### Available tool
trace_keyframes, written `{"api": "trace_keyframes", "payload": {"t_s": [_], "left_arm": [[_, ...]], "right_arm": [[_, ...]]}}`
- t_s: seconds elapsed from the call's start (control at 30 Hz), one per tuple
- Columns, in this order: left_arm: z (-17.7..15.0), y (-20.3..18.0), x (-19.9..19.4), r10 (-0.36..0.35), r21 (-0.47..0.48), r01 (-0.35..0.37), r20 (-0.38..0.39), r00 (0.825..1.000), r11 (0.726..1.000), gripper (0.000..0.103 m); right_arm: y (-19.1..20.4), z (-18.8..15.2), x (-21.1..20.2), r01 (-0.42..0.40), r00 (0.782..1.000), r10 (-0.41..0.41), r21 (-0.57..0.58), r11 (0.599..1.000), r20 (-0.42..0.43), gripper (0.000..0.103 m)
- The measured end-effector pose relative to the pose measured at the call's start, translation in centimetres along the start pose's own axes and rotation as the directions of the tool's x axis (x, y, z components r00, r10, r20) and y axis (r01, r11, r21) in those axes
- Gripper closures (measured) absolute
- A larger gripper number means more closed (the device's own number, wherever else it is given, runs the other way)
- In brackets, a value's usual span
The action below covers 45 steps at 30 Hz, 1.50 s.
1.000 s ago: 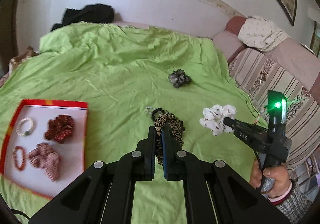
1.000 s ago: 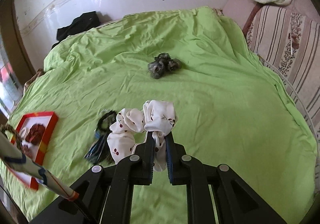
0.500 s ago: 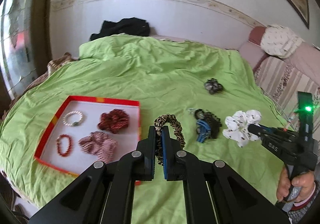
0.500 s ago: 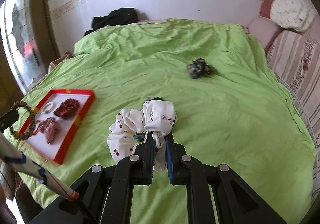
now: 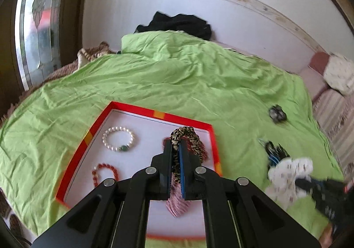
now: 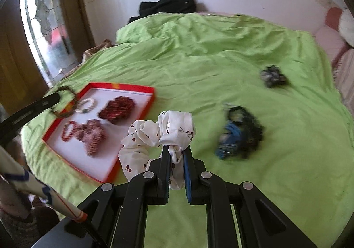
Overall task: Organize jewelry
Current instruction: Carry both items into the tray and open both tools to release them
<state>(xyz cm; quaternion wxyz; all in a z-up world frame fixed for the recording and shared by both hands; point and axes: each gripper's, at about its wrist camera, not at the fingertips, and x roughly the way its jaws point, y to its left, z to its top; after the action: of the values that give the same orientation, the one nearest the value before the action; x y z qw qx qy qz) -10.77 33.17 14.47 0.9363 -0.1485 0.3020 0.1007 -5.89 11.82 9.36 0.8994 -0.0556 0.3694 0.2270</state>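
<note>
Jaws pinching both loads: left gripper [image 5: 176, 148] on leopard scrunchie [image 5: 188, 137] above red tray [image 5: 154, 113], right gripper [image 6: 177, 155] on cherry-print scrunchie [image 6: 154, 135]. Risk: snagging, or landing atop pearl bracelet [image 5: 118, 138].

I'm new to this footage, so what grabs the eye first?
The bright green bedspread fills the scene, with a red-rimmed tray of bracelets and scrunchies near its left edge. The left tongs hold a leopard-print scrunchie over it; the right tongs grip a white cherry-print scrunchie.
</note>
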Motion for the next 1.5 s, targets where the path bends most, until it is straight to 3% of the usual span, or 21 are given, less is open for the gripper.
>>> {"api": "trace_keyframes", "payload": {"t_s": [0.27, 0.43, 0.63, 0.8, 0.9, 1.2, 1.33, 1.43, 1.5], "left_arm": [[0.5, 5.6, 5.3, -0.057, -0.124, 0.049, -0.065, 0.996, 0.991, 0.098], [0.9, 7.4, 7.8, -0.062, -0.149, 0.049, -0.090, 0.994, 0.988, 0.098], [0.9, 8.4, 10.4, -0.045, -0.179, 0.022, -0.127, 0.991, 0.984, 0.098], [0.8, 8.9, 11.0, 0.019, -0.162, -0.043, -0.147, 0.989, 0.986, 0.098], [0.7, 9.6, 11.0, 0.015, -0.187, -0.043, -0.149, 0.989, 0.982, 0.097], [0.7, 10.2, 11.0, 0.025, -0.198, -0.054, -0.149, 0.989, 0.979, 0.097], [0.7, 10.2, 10.9, 0.023, -0.200, -0.053, -0.150, 0.988, 0.978, 0.091], [0.8, 9.9, 10.4, 0.039, -0.188, -0.064, -0.135, 0.990, 0.980, 0.077], [0.9, 9.8, 10.0, 0.043, -0.188, -0.065, -0.118, 0.992, 0.980, 0.066]], "right_arm": [[7.3, 0.8, 4.7, -0.100, 0.993, 0.091, -0.116, 0.988, -0.078, 0.091], [10.7, 0.2, 7.3, -0.163, 0.981, 0.141, -0.182, 0.970, -0.131, 0.091], [12.7, -1.0, 9.2, -0.244, 0.959, 0.203, -0.213, 0.946, -0.196, 0.091], [14.3, -1.4, 10.5, -0.287, 0.944, 0.235, -0.227, 0.931, -0.230, 0.091], [15.2, -1.4, 11.2, -0.313, 0.935, 0.259, -0.217, 0.925, -0.243, 0.091], [16.7, -0.6, 12.5, -0.281, 0.948, 0.227, -0.253, 0.926, -0.223, 0.090], [16.5, -0.2, 13.3, -0.256, 0.955, 0.205, -0.255, 0.932, -0.213, 0.088], [16.1, -0.2, 13.3, -0.266, 0.952, 0.216, -0.238, 0.934, -0.219, 0.078], [15.8, -0.3, 12.8, -0.267, 0.953, 0.220, -0.231, 0.936, -0.209, 0.059]]}}
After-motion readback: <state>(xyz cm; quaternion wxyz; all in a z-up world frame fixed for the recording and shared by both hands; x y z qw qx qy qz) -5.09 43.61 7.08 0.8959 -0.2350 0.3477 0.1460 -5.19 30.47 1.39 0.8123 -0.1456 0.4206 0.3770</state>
